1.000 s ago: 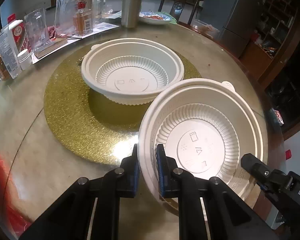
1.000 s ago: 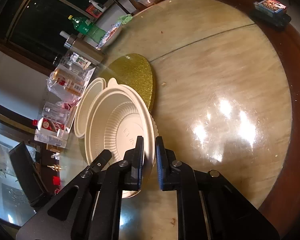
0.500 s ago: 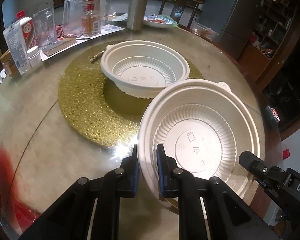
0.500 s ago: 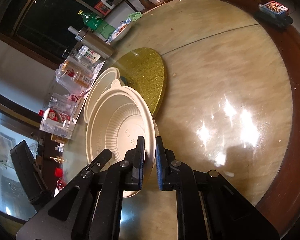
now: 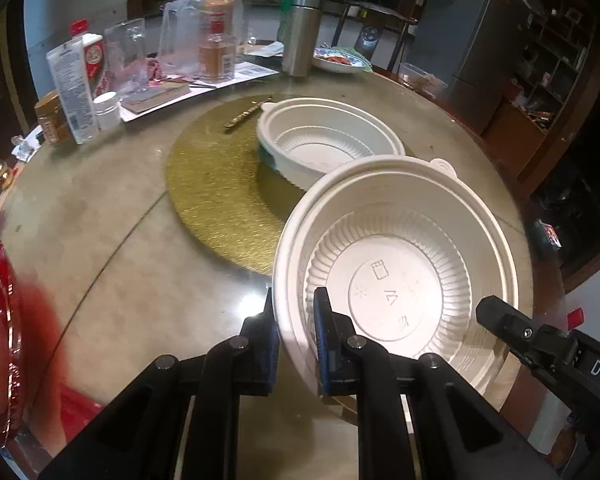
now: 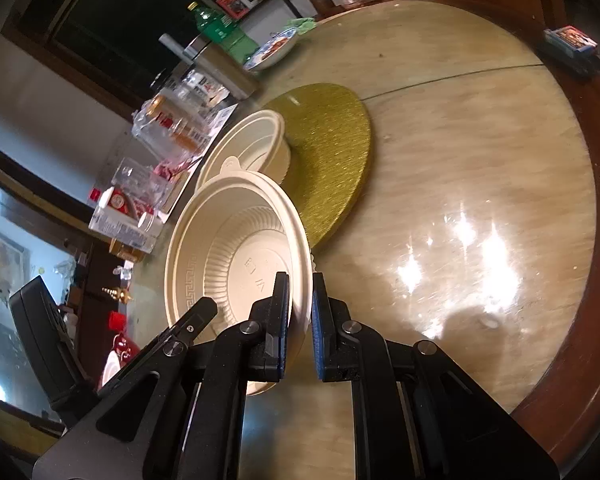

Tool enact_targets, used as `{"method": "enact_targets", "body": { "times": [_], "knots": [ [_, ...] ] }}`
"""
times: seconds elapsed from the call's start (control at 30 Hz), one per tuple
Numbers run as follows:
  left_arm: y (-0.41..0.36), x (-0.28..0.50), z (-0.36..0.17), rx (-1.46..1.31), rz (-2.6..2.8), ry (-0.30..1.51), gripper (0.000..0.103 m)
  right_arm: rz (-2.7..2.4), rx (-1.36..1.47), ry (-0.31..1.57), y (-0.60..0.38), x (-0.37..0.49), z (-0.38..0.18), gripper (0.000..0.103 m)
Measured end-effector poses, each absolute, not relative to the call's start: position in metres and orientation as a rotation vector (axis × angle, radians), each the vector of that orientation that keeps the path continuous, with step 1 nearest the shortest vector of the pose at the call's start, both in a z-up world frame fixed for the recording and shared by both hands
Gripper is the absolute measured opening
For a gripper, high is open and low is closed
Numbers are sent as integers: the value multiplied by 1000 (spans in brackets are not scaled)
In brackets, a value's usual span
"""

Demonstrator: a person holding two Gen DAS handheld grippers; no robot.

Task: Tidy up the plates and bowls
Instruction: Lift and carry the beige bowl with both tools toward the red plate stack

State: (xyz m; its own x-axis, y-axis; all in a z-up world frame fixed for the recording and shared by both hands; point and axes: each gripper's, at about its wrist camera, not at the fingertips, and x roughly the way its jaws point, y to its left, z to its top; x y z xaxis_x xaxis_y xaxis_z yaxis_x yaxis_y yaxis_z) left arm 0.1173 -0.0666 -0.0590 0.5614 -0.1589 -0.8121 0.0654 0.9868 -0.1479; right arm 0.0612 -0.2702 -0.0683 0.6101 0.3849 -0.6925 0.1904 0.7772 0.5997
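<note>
On the round bench (image 5: 100, 248) lies a gold mat (image 5: 220, 184) bearing a far white bowl (image 5: 328, 144). We hold the near bowl (image 5: 396, 276) above the bench — left gripper (image 5: 296, 332) and right gripper (image 6: 300, 320) both clamped on its rim.

There were two white ribbed plastic bowls (image 5: 396, 264) (image 5: 328, 144), one round gold glitter mat (image 5: 220, 184), and one steel flask (image 5: 300, 32).

White letters "DAS", possibly cut off, on right gripper (image 5: 500, 322)
</note>
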Motion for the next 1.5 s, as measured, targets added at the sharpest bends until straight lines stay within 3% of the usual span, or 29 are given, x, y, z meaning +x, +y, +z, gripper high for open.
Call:
{"method": "enact_targets", "body": {
  "times": [1.5],
  "knots": [
    [44,44,-19,-175,28,780,16,336,494,888,-152,51,-29,10]
  ]
}}
